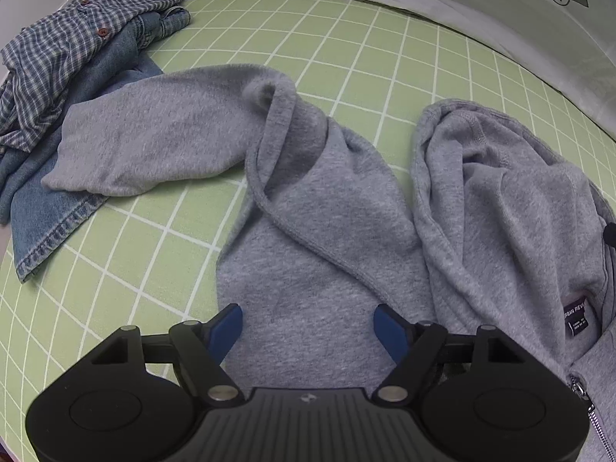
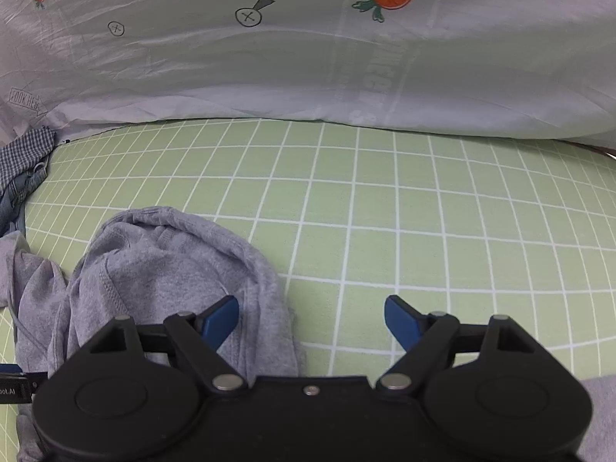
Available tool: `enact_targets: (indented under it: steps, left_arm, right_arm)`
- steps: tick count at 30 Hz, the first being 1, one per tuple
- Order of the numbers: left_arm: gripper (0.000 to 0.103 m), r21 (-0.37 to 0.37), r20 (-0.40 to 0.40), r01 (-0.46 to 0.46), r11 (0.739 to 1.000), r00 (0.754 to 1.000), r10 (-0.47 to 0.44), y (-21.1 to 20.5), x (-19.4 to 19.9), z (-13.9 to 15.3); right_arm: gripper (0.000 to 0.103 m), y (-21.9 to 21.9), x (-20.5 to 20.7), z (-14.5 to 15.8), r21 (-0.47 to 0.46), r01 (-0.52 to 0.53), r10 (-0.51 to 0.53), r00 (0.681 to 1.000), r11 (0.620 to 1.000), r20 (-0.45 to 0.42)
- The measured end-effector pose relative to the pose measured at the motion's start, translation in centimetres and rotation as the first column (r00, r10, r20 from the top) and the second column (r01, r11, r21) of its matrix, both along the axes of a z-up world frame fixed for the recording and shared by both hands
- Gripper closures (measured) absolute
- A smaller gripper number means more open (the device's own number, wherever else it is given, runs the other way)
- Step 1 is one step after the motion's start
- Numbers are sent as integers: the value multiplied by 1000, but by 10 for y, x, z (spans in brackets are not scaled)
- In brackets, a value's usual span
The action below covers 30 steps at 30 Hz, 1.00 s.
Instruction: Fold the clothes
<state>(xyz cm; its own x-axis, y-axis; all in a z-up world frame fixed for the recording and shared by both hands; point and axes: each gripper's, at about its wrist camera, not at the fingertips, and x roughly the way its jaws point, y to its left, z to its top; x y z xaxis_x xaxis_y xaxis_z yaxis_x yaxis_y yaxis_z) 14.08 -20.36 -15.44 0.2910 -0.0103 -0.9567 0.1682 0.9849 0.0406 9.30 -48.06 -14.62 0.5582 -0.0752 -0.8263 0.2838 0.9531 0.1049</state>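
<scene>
Right wrist: green gridded sheet (image 2: pixel 423 231) meets carrot-print pillow (image 2: pixel 308 57)

A bedroom in a home is indicated. The work surface is seen to be a bed, covered by a light green sheet (image 2: pixel 385 208) printed with a white grid. Along its far edge a white quilt or pillow (image 2: pixel 292 61), printed with orange carrots, is bunched up. Everyday clothing is left lying on the sheet: a grey hoodie (image 1: pixel 315 231), a checked shirt (image 1: pixel 73 50) and a denim garment (image 1: pixel 50 227)
</scene>
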Motion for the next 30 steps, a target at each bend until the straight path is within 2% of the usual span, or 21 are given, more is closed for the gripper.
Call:
enact_targets:
  steps: [10, 13, 16, 17, 19, 20, 21, 23, 25, 27, 30]
  left_arm:
    - [21, 15, 2, 8, 1000, 1000, -8, -4, 6, -2]
    - [18, 15, 1, 5, 1000, 1000, -5, -4, 6, -2]
    - [16, 9, -3, -2, 1000, 1000, 2, -3, 8, -3]
    - [15, 8, -5, -4, 1000, 1000, 4, -3, 9, -4]
    - [14, 4, -7, -6, 1000, 1000, 6, -2, 10, -4]
    - [14, 2, -7, -6, 1000, 1000, 6, -2, 11, -4]
    - [14, 0, -7, -6, 1000, 1000, 6, -2, 12, -5]
    - [14, -2, -5, -8, 1000, 1000, 8, -3, 15, -5]
    - [15, 3, 11, -11, 1000, 1000, 11, -3, 18, -3]
    - [15, 6, 36, -11, 1000, 999, 11, -4, 21, 1]
    - [15, -23, 99, -9, 1000, 995, 11, -5, 23, 14]
  right_arm:
    - [25, -10, 7, -10, 56, 21, -20, 1000, 998, -11]
    - [31, -10, 9, -11, 66, 15, -14, 1000, 998, -10]
    - [43, -7, 11, -12, 76, -16, 16, 1000, 997, -4]
    - [50, -6, 13, -12, 74, -36, 36, 999, 997, 1]
    - [68, -2, 16, -12, 80, -89, 88, 996, 993, 15]
    - [86, 0, 17, -11, 89, -121, 119, 993, 989, 26]
    - [92, 2, 20, -11, 83, -147, 145, 989, 986, 31]
    - [95, 6, 24, -6, 31, -200, 198, 979, 979, 49]
    - [95, 1, 33, 4, -35, -202, 204, 975, 979, 90]
    - [95, -21, 49, 22, -100, -124, 138, 979, 987, 152]
    - [95, -52, 52, 38, -164, 10, 25, 978, 986, 208]
